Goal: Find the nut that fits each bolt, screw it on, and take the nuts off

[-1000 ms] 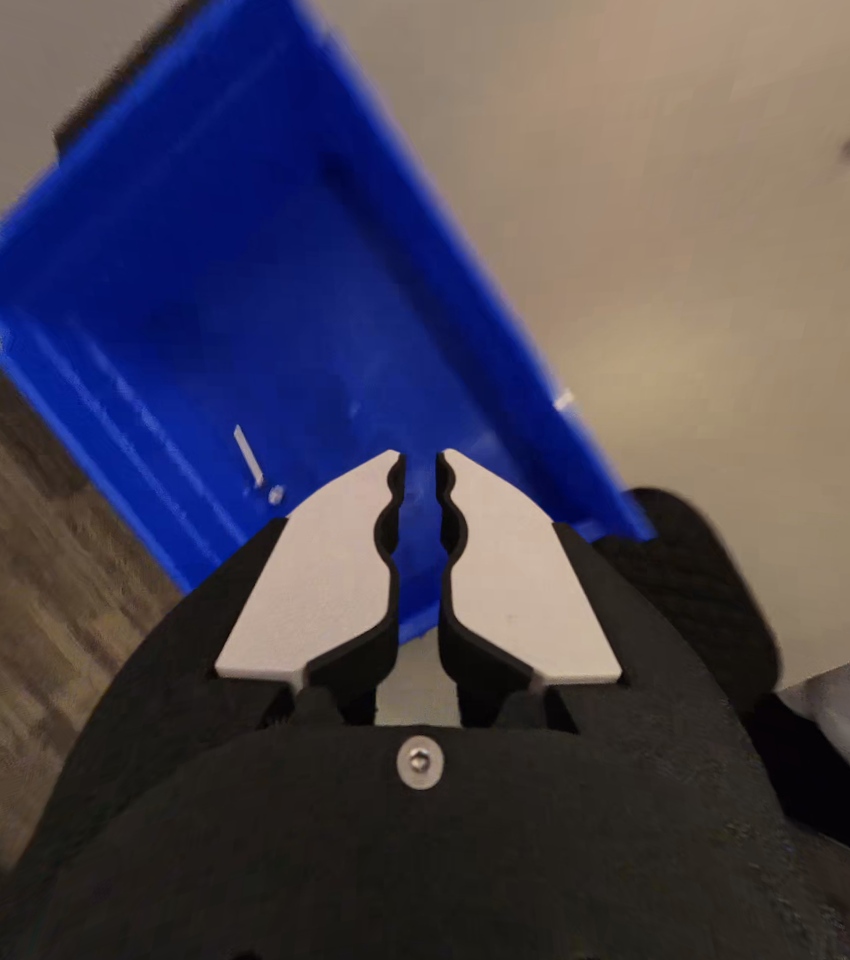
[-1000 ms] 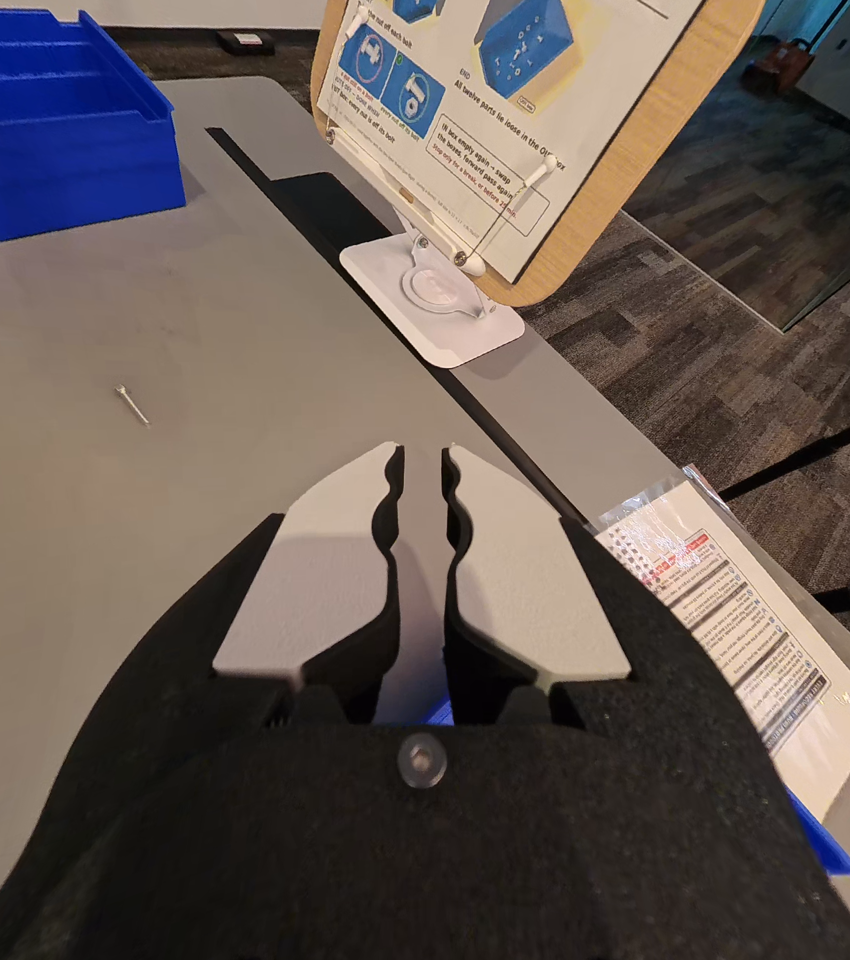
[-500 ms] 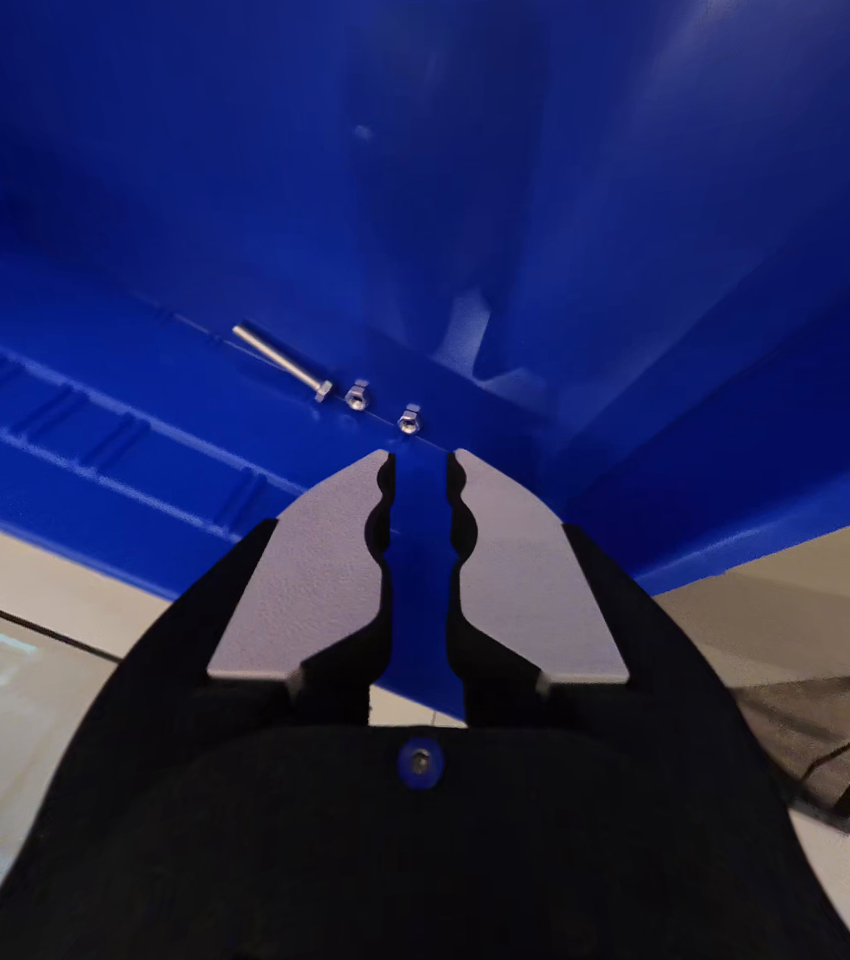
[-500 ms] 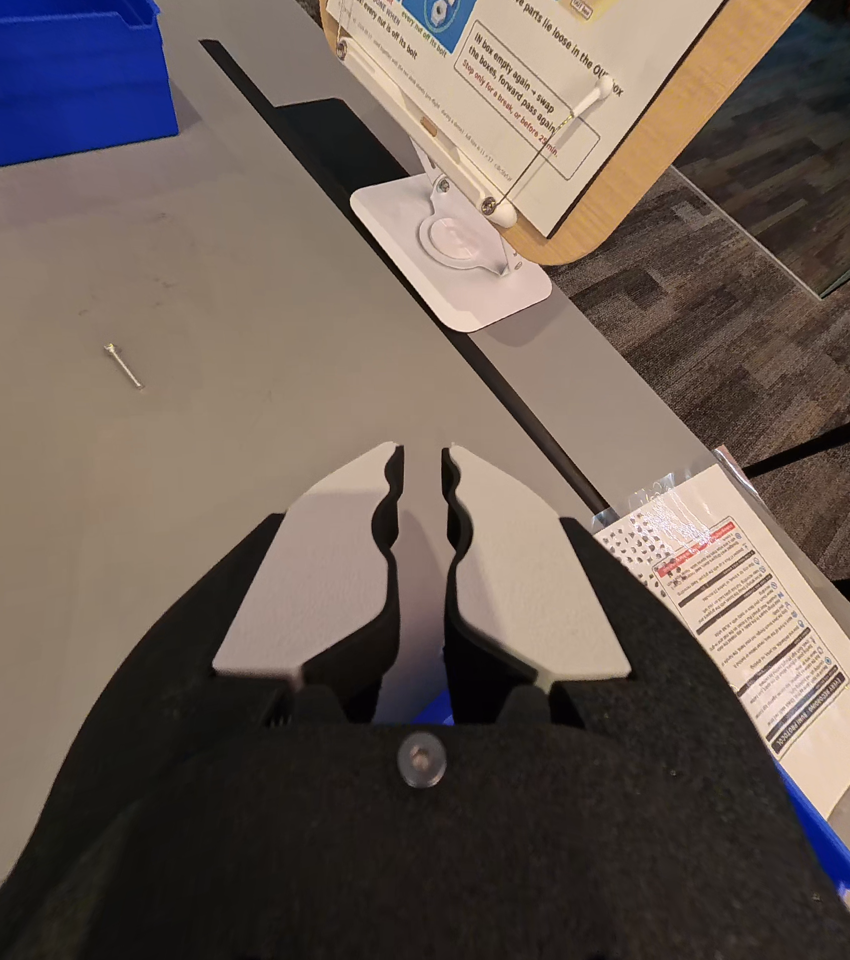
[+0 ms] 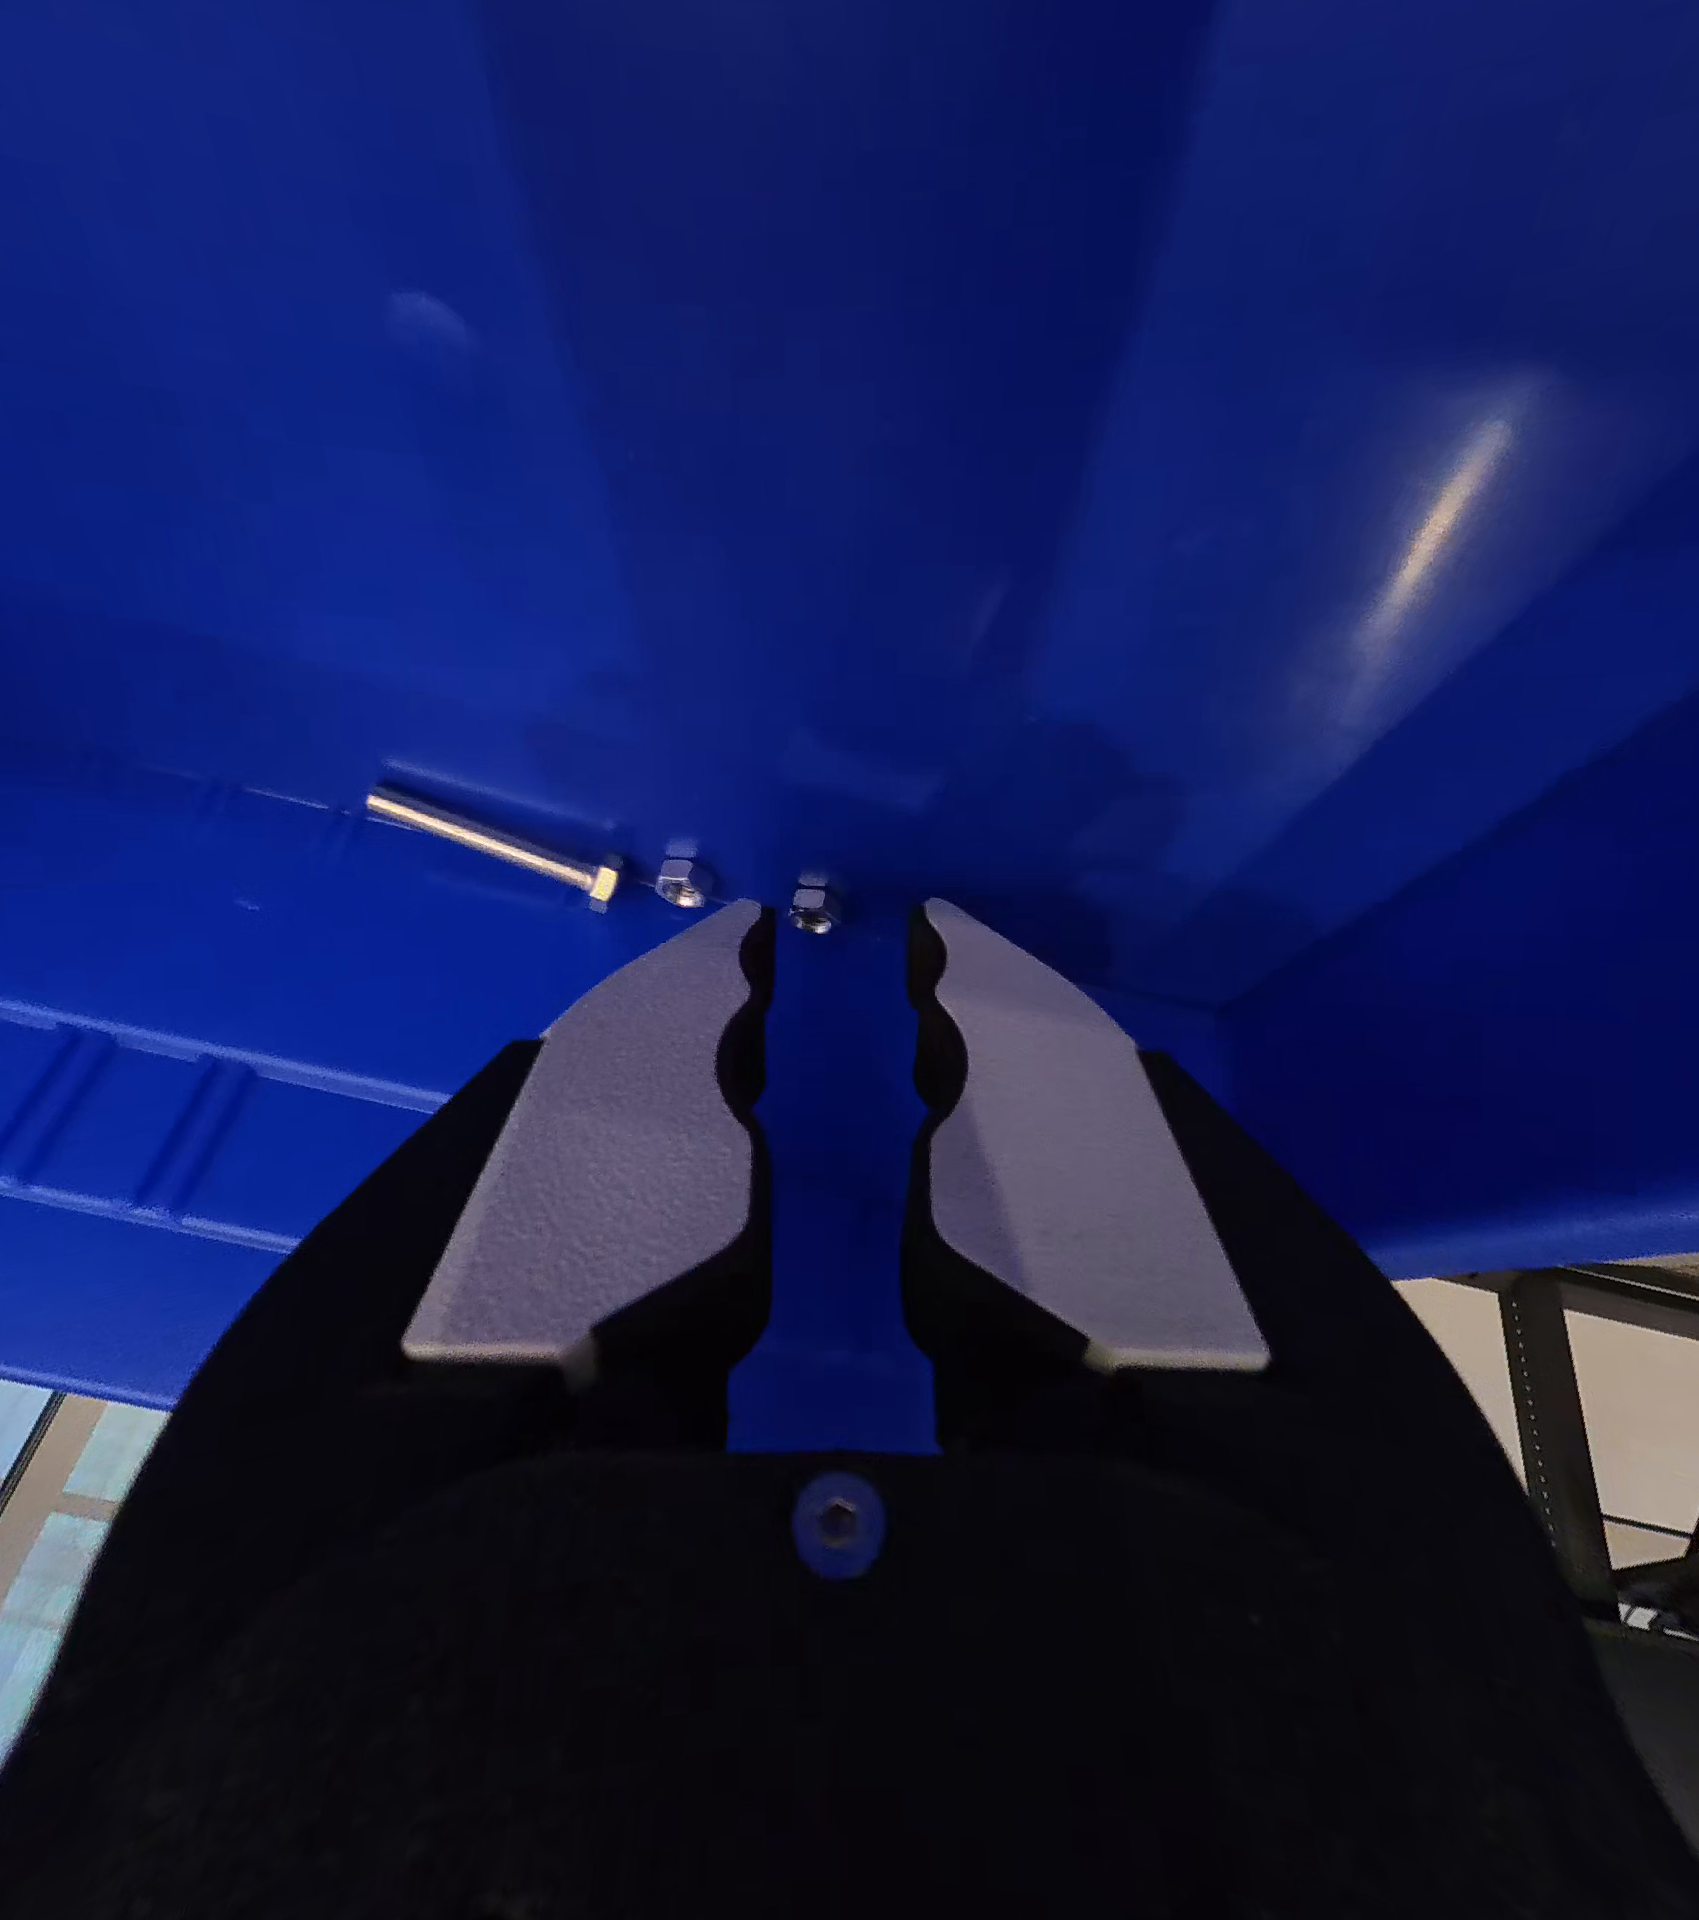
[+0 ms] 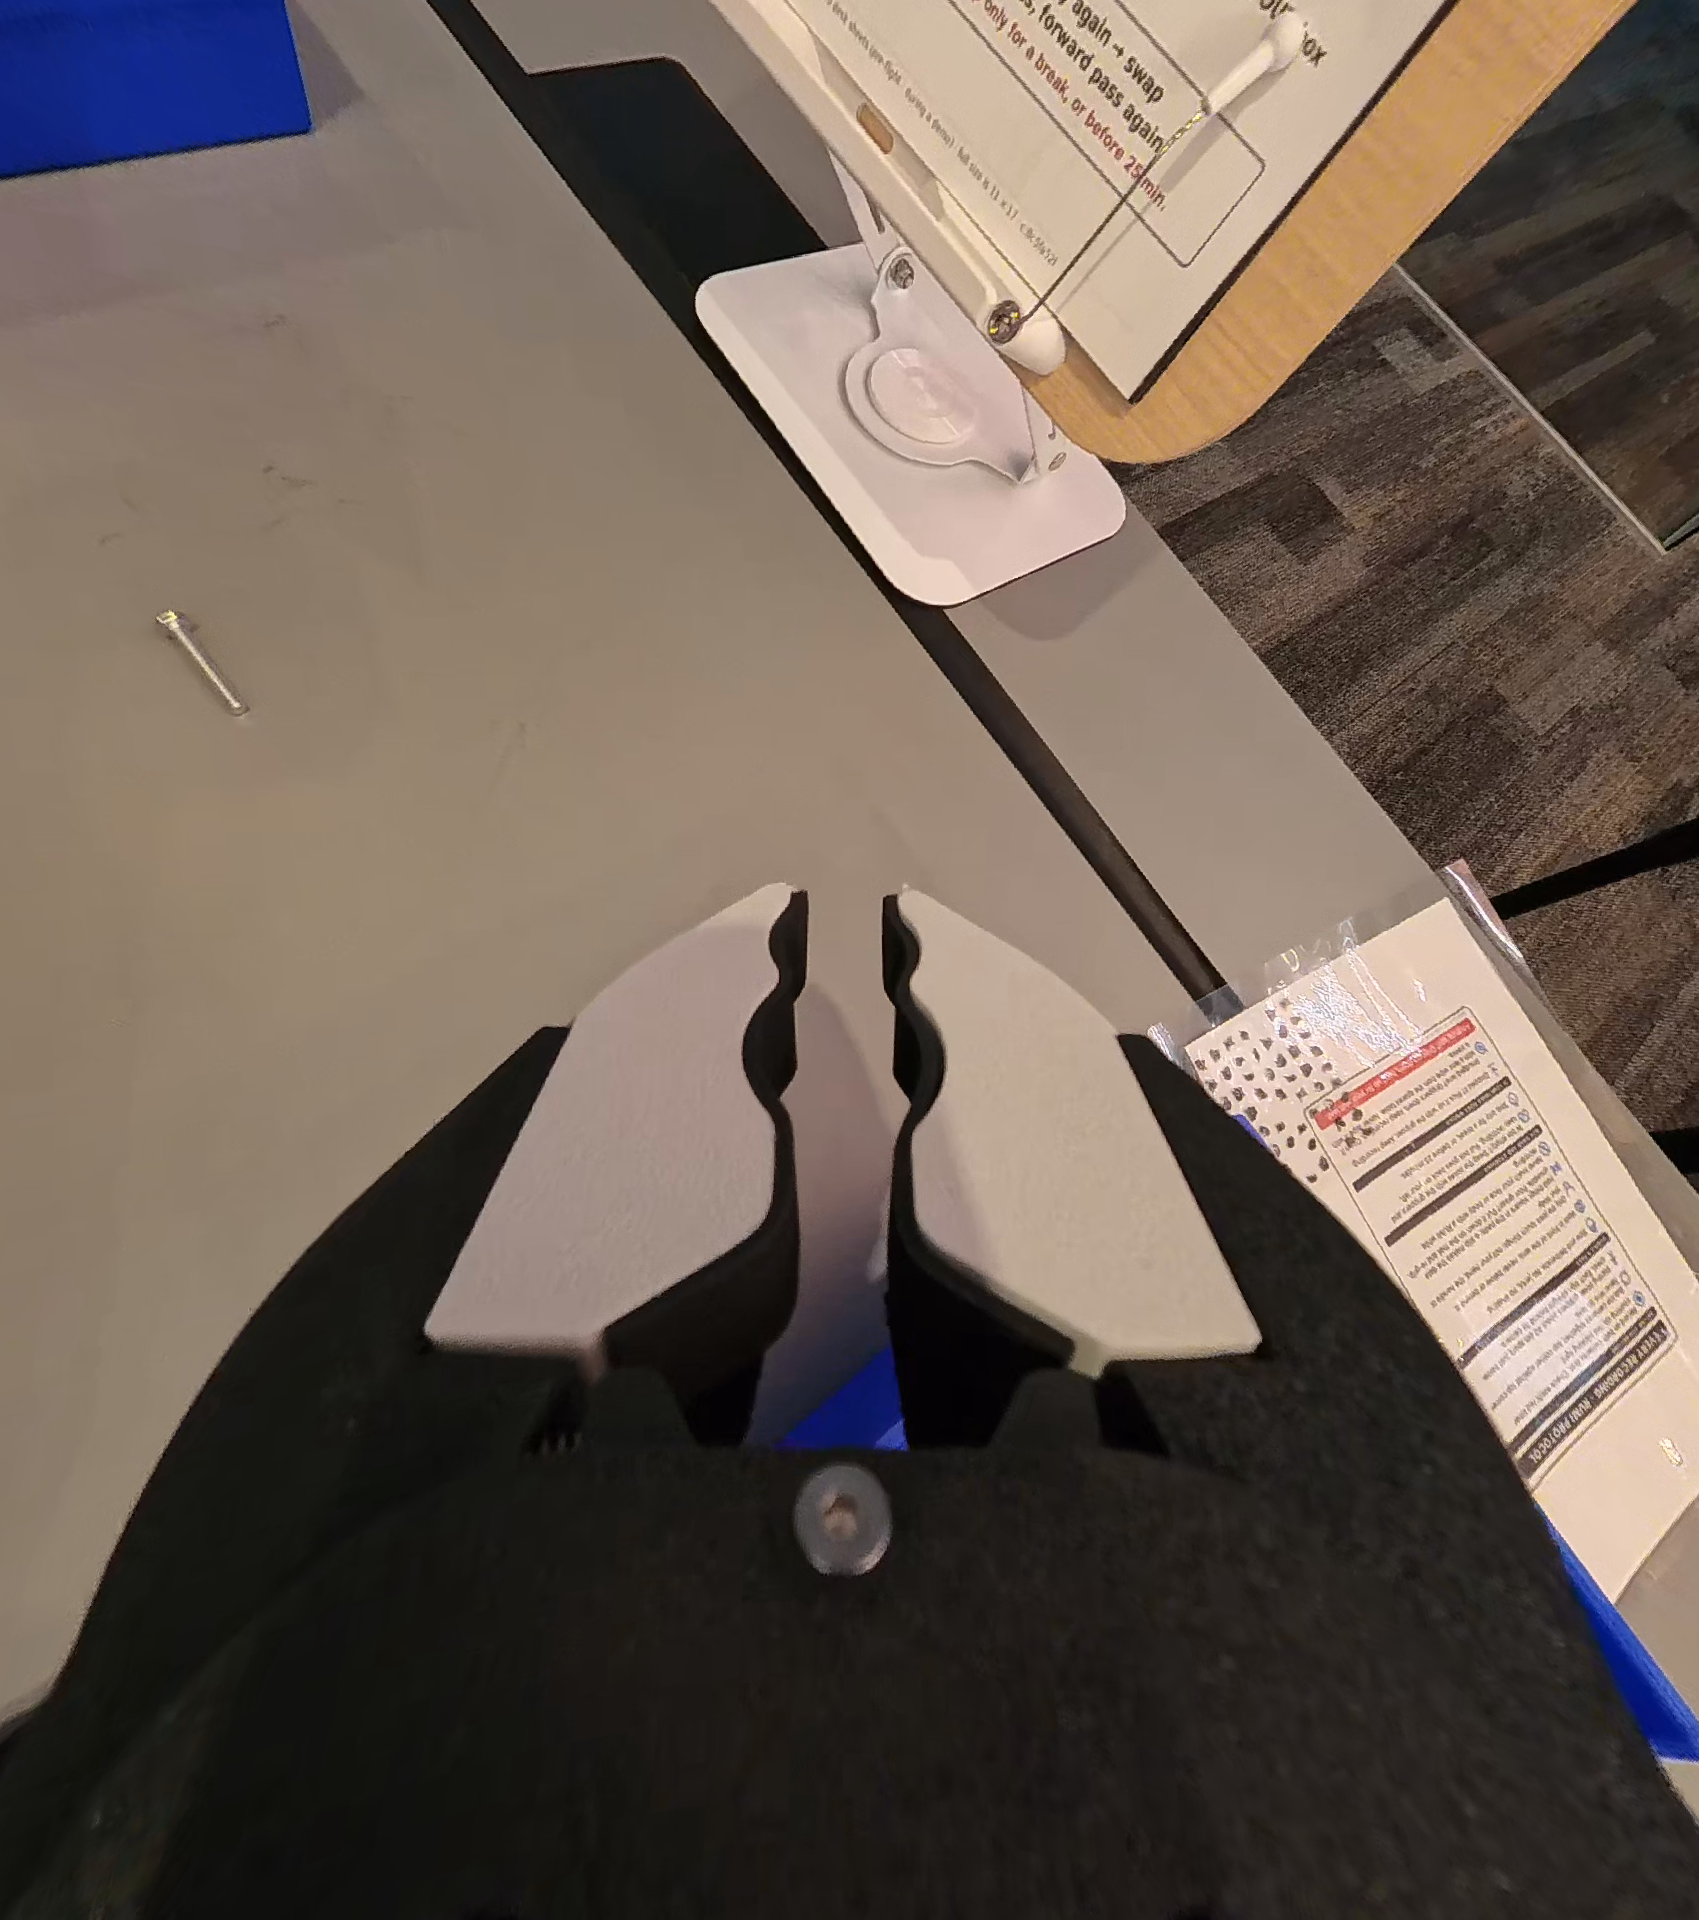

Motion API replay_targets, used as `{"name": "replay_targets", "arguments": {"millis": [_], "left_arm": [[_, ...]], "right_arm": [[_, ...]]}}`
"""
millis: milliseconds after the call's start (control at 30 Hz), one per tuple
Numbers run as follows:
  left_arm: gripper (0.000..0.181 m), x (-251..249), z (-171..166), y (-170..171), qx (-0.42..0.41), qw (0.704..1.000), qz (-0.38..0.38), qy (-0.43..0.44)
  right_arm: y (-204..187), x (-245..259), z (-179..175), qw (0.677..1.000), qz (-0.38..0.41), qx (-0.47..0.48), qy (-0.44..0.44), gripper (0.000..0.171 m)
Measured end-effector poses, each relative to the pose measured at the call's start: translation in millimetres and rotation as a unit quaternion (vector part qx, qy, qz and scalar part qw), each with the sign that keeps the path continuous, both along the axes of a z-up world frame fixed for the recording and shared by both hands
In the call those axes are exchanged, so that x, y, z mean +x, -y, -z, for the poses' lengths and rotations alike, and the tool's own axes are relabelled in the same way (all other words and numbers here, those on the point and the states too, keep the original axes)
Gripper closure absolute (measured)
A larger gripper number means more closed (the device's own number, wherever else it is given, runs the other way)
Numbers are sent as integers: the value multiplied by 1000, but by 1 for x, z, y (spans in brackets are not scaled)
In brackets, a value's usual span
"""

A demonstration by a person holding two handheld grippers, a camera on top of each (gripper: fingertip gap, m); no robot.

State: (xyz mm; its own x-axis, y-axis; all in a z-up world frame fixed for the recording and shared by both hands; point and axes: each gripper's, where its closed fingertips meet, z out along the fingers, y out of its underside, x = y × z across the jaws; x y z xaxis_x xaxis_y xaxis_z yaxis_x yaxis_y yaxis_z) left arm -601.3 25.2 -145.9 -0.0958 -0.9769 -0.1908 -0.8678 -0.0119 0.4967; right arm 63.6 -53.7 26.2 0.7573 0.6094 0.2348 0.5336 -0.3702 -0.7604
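Left wrist view: left gripper fingers apart w/ nut between tips, grip unclear, right gripper slightly open, empty

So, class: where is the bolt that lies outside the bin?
Right wrist view, left side: the bolt lies alone on the grey table.

Ahead of the left gripper there is one blue bin holding one bolt and two nuts: one nut just beyond the tips, the other nut a little to its left, beside the bolt's head. Around the right gripper the table carries one more bolt off to the left, one blue bin far ahead on the left, one stand with an instruction board ahead on the right, and one plastic-sleeved sheet close on the right.
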Motion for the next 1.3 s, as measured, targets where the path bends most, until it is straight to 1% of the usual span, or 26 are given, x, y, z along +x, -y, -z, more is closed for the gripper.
{"name": "replay_targets", "arguments": {"millis": [267, 533, 733, 900, 967, 1033, 1100, 1200, 1233, 1300], "left_arm": [[157, -1, 0, -1, -26, 1000, 3, -10], [158, -4, 2, -1, -56, 998, -19, -23], [171, -6, 2, 6, -83, 995, -45, -34], [172, -7, -2, 3, -67, 996, -46, -35], [172, -3, -10, -1, -51, 997, -49, -12], [172, 5, -19, -4, -41, 996, -68, 28], [172, 6, -25, -3, -42, 994, -92, 43], [173, 3, -24, -1, -38, 993, -105, 40], [173, 6, -22, -1, -38, 992, -108, 56], [173, 15, -18, 2, -45, 984, -138, 99]], "right_arm": [[0, 0, 4, 1000, 1, -7, 7, 158], [0, -1, 11, 1000, -4, -19, 24, 159], [1, -4, 11, 999, -11, -19, 26, 159], [1, -4, 12, 999, -13, -22, 28, 159], [2, -3, 13, 999, -13, -23, 29, 159], [1, -3, 13, 999, -14, -23, 28, 159], [1, -4, 13, 999, -15, -24, 27, 159], [1, -5, 16, 999, -17, -29, 34, 160], [2, -5, 17, 999, -18, -30, 34, 160], [2, -5, 17, 999, -19, -30, 34, 160]]}}
